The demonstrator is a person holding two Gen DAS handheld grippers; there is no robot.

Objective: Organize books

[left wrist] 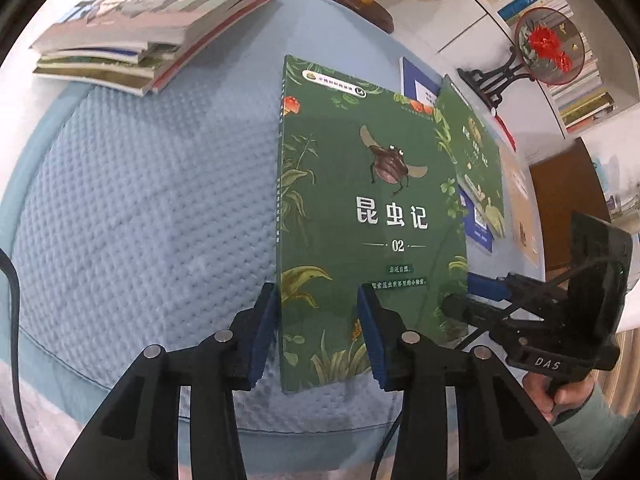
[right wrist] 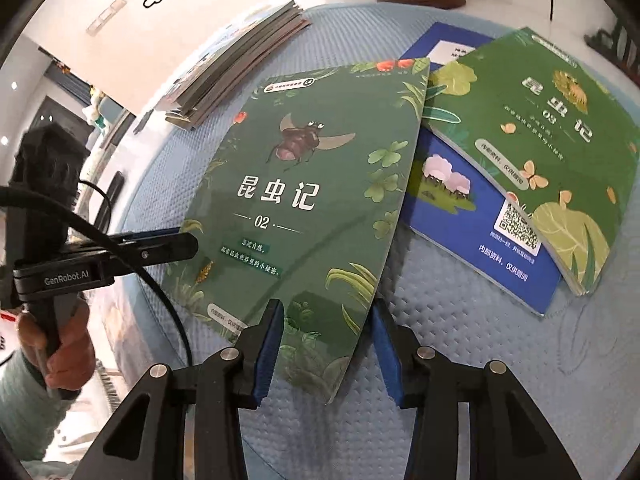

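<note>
Tongs (left wrist: pixel 318 336) (right wrist: pixel 330 344) both straddle green book's (left wrist: pixel 372 208) near corners, unclenched; bare quilt (left wrist: pixel 152 200) left.

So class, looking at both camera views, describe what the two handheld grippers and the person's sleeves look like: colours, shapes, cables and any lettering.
Both are black plastic two-finger grippers with ribbed blue pads and round silver pivot bolts. The left gripper carries "GenRobot.AI" in pale lettering and a black cable, seen in the right wrist view. The right gripper shows "DAS" in the left wrist view. The sleeves are pale green.

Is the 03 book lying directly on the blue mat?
No, the 03 book rests on a blue book, which lies on the mat.
</note>
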